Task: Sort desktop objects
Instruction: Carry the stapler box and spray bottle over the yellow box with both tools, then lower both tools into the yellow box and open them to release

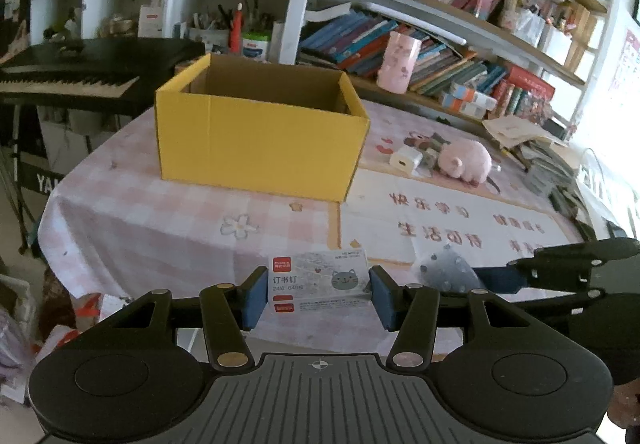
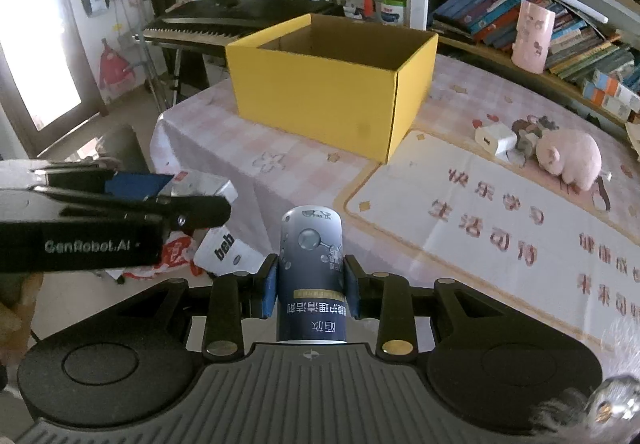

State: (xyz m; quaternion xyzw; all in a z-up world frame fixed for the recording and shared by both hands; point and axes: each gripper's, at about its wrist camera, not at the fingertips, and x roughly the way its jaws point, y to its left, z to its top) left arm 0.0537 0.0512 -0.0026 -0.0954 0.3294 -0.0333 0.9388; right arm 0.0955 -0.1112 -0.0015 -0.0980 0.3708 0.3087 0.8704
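Observation:
My left gripper (image 1: 318, 294) is shut on a white staple box (image 1: 320, 280) with a grey cat picture, held above the near table edge. My right gripper (image 2: 311, 290) is shut on a dark blue bottle (image 2: 311, 272) with white print, held out along the fingers. The open yellow cardboard box (image 1: 260, 136) stands on the table ahead of both grippers; it also shows in the right wrist view (image 2: 332, 92). The right gripper (image 1: 500, 278) with its bottle shows at the right of the left wrist view. The left gripper (image 2: 176, 200) shows at the left of the right wrist view.
A pink plush pig (image 2: 568, 160), a white charger (image 2: 496, 138) and a small figure (image 2: 530, 134) lie right of the box. A pink cup (image 2: 534, 36) stands by the bookshelf. A keyboard piano (image 2: 224, 20) is behind the table's left end. The table (image 2: 460, 204) has a pink checked cloth.

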